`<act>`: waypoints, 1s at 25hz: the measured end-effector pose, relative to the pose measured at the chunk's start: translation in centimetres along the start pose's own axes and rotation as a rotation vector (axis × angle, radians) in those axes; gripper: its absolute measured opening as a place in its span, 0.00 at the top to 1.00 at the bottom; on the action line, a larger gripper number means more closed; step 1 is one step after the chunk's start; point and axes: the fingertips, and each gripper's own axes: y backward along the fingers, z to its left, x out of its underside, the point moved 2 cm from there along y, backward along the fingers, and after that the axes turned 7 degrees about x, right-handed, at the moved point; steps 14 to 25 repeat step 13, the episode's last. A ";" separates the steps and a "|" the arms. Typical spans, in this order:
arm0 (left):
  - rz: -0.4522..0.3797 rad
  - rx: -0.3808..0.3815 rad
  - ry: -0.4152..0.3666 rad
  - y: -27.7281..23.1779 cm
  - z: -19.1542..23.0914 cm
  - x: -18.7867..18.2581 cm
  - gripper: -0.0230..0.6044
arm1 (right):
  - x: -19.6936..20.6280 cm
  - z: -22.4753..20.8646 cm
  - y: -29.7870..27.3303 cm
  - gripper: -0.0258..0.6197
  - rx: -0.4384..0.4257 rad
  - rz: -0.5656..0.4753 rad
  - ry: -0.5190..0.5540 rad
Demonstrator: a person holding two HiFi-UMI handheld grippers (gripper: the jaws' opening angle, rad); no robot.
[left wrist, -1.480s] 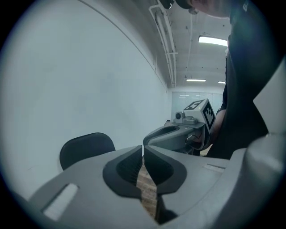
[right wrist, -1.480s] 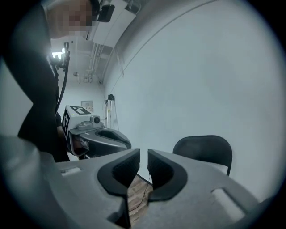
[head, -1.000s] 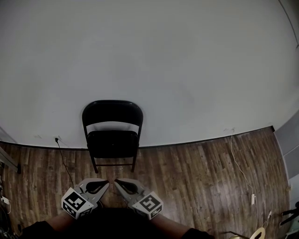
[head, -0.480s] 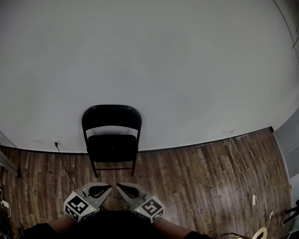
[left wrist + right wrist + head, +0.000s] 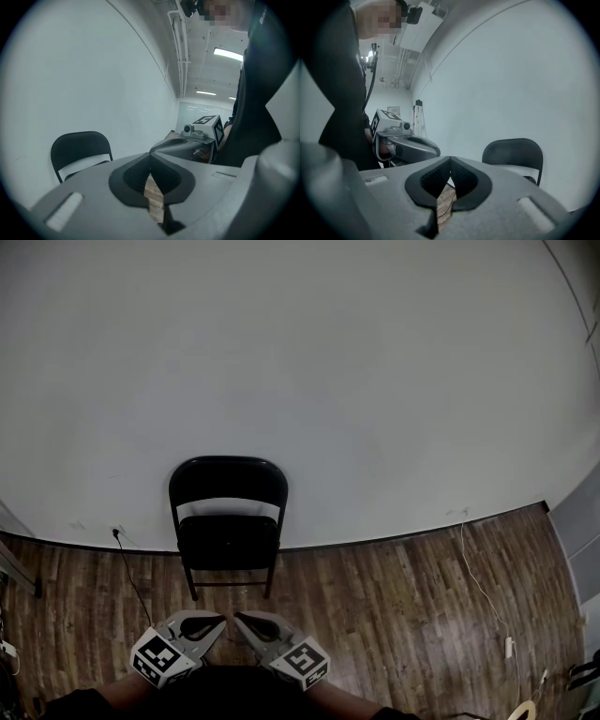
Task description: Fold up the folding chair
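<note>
White wall (image 5: 328, 381) backs folding chair (image 5: 228, 486), well beyond left gripper (image 5: 221, 620), right gripper (image 5: 237, 618), both clenched.

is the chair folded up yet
No, the chair stands open on its legs with the seat down.

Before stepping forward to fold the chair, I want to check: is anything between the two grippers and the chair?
Nothing visible. Only bare wooden floor lies between the left gripper, the right gripper and the folding chair. A black cable runs along the floor left of the chair, off that path.
</note>
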 end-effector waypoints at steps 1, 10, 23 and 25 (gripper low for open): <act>0.000 0.000 -0.001 0.1 0.0 0.0 0.96 | 0.0 0.1 0.0 0.96 0.001 0.001 0.001; 0.003 -0.001 -0.013 0.8 0.3 0.0 0.96 | -0.1 0.4 -0.7 0.96 0.006 0.007 0.003; 0.005 0.000 -0.012 0.8 0.3 0.0 0.96 | -0.1 0.4 -0.6 0.96 0.008 0.011 0.001; 0.005 0.000 -0.012 0.8 0.3 0.0 0.96 | -0.1 0.4 -0.6 0.96 0.008 0.011 0.001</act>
